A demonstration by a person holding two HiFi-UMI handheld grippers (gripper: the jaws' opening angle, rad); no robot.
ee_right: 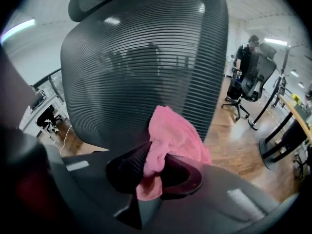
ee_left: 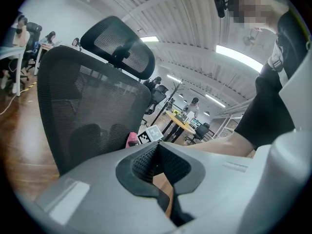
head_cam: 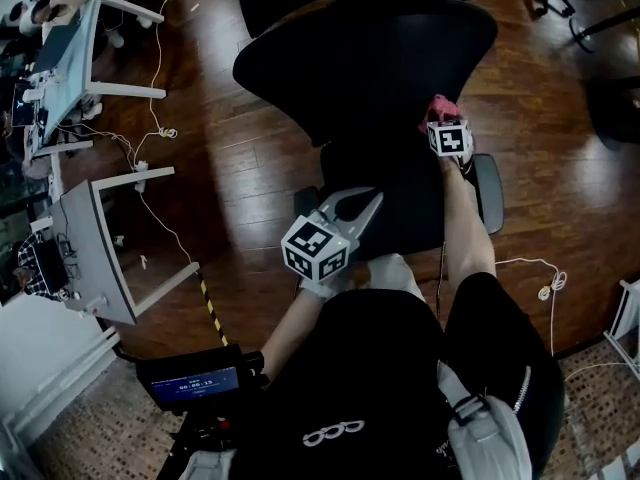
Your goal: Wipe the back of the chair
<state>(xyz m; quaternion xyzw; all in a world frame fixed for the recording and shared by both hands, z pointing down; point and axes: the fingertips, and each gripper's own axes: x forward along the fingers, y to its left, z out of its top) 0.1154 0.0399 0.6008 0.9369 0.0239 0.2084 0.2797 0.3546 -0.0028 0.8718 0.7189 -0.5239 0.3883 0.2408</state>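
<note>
Right gripper (ee_right: 155, 165) is clamped on the pink cloth (ee_right: 175, 133), which sits low against the mesh of the office chair's backrest (ee_right: 146, 57). Left gripper (ee_left: 157, 156), jaws together and empty, hangs low beside the chair.

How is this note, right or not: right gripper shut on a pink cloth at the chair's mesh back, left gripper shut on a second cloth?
Wrong on the left gripper: the left gripper view shows its jaws together with nothing between them. The rest stands: the right gripper is shut on the pink cloth at the chair's mesh back.
</note>
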